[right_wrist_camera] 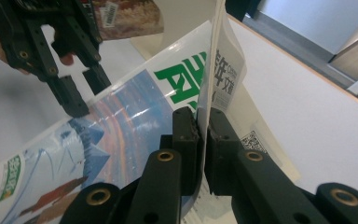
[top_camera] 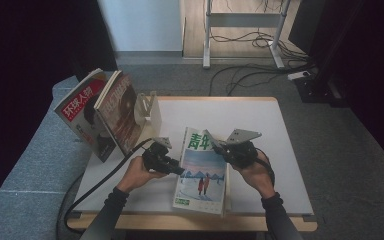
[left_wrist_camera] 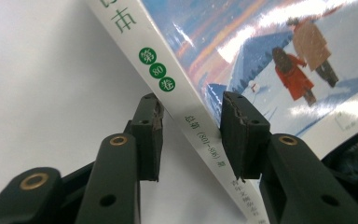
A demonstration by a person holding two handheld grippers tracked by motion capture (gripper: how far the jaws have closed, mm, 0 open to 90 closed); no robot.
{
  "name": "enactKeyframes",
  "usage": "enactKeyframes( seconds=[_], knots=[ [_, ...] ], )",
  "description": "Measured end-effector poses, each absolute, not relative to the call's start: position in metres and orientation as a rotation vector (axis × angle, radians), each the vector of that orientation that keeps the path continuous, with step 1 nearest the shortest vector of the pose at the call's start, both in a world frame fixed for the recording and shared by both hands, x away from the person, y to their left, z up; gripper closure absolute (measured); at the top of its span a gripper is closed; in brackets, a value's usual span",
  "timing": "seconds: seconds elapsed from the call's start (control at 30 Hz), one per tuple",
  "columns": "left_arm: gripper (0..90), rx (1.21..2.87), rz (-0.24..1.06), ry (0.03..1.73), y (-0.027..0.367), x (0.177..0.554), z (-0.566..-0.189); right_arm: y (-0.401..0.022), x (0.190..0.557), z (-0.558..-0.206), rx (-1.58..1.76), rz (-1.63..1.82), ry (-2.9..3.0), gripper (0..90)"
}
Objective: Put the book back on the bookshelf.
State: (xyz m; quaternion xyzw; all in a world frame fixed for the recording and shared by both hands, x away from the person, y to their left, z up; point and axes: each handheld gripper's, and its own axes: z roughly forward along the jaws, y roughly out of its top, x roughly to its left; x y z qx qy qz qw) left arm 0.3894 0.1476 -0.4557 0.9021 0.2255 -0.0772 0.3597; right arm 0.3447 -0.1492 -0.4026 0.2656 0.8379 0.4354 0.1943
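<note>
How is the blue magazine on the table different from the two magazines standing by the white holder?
The blue magazine has a snowy picture with two small figures; the two standing magazines have red and brown covers. The blue magazine is down on the table between two grippers, while the standing pair lean upright at the table's left edge beside the white holder. The right gripper pinches the blue magazine's cover; nothing grips the standing pair. All are glossy magazines.

The magazine [top_camera: 202,172] has a white spine, green title characters and a blue snowy cover with 2 figures.
</note>
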Motion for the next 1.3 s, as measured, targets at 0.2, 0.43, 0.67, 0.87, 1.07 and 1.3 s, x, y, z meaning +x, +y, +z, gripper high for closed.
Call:
enactKeyframes(
  seconds=[0.2,0.43,0.67,0.87,1.07,1.3],
  knots=[
    [62.4,2.34,-0.138,0.595,0.152,0.392,-0.449,-0.143,0.352,-0.398,0.742,1.217,2.338,82.3],
    [63.3,2.333,-0.1,0.591,0.159,0.38,-0.448,-0.14,0.343,-0.396,0.714,1.24,2.342,82.2],
    [63.7,2.321,-0.1,0.598,0.169,0.373,-0.447,-0.138,0.339,-0.396,0.691,1.247,2.362,81.5],
    [64.0,2.315,-0.108,0.603,0.175,0.369,-0.446,-0.138,0.339,-0.397,0.697,1.259,2.382,80.2],
    [64.1,2.321,-0.116,0.603,0.18,0.365,-0.445,-0.138,0.342,-0.401,0.73,1.252,2.415,80.7],
    [64.4,2.299,-0.13,0.574,0.182,0.368,-0.444,-0.139,0.346,-0.402,0.746,1.228,2.411,85.4]
  ],
)
